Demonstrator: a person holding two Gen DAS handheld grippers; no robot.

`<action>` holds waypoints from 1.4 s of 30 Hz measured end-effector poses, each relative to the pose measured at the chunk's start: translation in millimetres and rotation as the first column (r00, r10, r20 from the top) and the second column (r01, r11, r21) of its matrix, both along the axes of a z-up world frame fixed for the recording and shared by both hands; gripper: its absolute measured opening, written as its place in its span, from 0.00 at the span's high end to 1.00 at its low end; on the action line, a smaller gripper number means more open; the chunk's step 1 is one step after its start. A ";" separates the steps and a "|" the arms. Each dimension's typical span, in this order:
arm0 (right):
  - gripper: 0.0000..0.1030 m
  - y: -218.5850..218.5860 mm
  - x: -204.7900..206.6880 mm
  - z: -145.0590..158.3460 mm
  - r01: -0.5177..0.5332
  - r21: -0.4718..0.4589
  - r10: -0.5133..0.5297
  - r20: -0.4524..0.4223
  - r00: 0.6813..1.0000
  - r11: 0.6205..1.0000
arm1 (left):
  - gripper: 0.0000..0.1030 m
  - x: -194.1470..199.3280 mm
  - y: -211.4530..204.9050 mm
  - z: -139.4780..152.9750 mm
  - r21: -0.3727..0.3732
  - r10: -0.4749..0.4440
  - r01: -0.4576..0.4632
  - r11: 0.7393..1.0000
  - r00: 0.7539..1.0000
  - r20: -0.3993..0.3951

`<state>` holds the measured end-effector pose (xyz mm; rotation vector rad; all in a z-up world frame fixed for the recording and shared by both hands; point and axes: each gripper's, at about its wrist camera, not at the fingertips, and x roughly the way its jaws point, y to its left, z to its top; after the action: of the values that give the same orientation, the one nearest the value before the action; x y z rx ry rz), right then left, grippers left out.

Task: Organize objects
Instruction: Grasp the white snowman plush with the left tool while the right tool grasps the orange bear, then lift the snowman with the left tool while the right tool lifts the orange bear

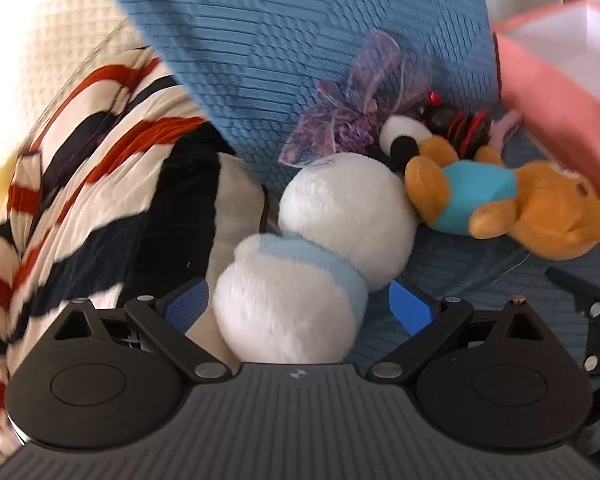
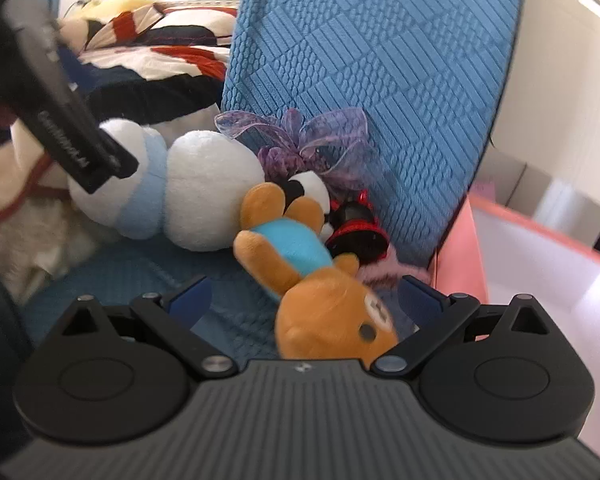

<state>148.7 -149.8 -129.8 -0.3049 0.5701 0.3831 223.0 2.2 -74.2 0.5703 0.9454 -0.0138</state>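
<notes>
Left claw straddles white plush.

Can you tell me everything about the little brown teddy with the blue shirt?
The brown teddy is a small plush toy with fuzzy orange-brown fur, a bright blue shirt, stubby arms and legs, and a round head with a dark eye and pale muzzle. It lies flat on the blue textured cushion, its head between the fingers of the open right claw, which has not closed on it. Its feet press against the white snowman plush and a panda-like toy.
</notes>
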 end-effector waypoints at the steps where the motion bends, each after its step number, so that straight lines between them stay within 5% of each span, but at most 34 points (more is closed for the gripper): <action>1: 0.02 2.2 6.8 -4.1 -0.012 -0.031 0.012 -0.007 1.000 0.999 | 0.04 6.5 -2.1 -4.2 0.009 -0.016 0.017 1.000 1.000 -0.024; 12: 0.04 13.7 43.0 -43.9 -0.061 -0.304 0.066 0.004 0.998 0.951 | 0.04 44.9 -26.3 -78.0 0.317 -0.083 0.139 0.938 0.979 -0.184; 16: 0.06 12.6 51.8 -49.0 -0.082 -0.310 0.080 -0.016 0.997 0.947 | 0.04 52.4 -29.1 -103.9 0.394 -0.099 0.186 0.900 0.968 -0.232; 19: 0.22 12.7 54.7 -51.8 -0.109 -0.295 0.095 -0.062 0.994 0.949 | 0.04 54.5 -32.6 -121.0 0.439 -0.110 0.218 0.872 0.960 -0.259; 22: 0.24 14.4 55.4 -54.1 -0.110 -0.307 0.092 -0.073 0.993 0.945 | 0.04 54.9 -34.2 -138.4 0.494 -0.117 0.247 0.834 0.953 -0.280; 28: 0.39 5.5 62.4 -45.8 -0.106 -0.244 0.078 -0.122 0.989 0.964 | 0.04 56.9 -34.6 -154.8 0.533 -0.102 0.252 0.807 0.950 -0.295; 36: 0.40 -18.9 71.5 -21.9 -0.004 -0.047 -0.004 -0.176 0.984 0.999 | 0.12 60.4 -29.9 -133.2 0.439 -0.034 0.141 0.888 0.970 -0.242; 42: 0.40 -40.0 70.7 -7.5 0.056 0.114 -0.028 -0.232 0.972 0.992 | 0.18 50.3 -19.6 -99.5 0.228 0.073 -0.021 0.973 0.973 -0.220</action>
<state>219.4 -189.8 -137.4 -0.1323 0.7765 0.4131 273.3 -17.3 -173.6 0.7665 1.1929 0.0733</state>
